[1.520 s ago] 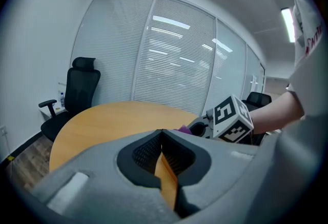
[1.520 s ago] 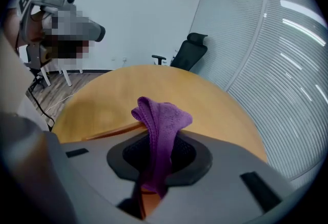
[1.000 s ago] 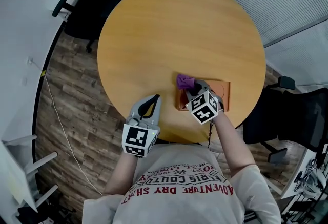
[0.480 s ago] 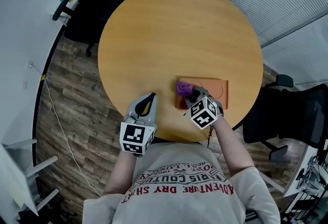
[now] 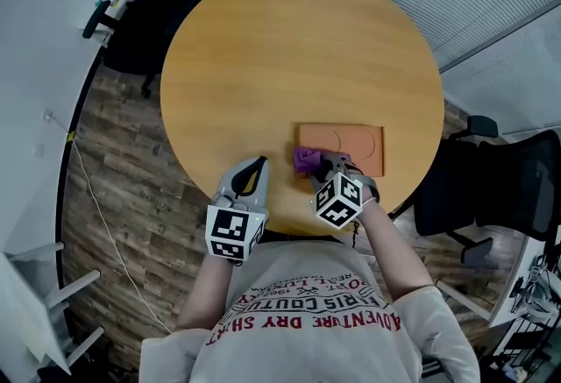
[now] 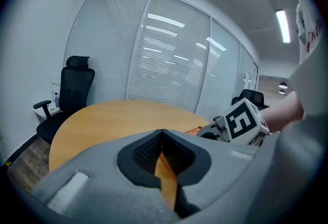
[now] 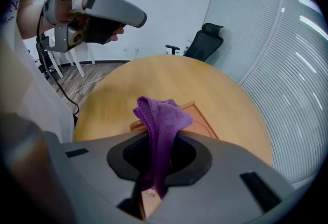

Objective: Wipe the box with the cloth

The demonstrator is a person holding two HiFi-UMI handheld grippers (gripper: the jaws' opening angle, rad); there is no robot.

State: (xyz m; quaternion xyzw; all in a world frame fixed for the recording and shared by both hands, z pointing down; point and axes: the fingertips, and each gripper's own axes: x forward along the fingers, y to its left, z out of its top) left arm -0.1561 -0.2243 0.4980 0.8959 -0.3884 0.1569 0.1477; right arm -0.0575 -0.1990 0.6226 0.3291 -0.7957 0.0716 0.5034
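I read the right tongs as clenched on the purple cloth, which bunches up out of the jaws at the near-left corner of the flat orange box. The box lies near the near-right edge of the round bench. The left tongs are clenched on nothing, tips together, over the bench's near edge, left of the box.
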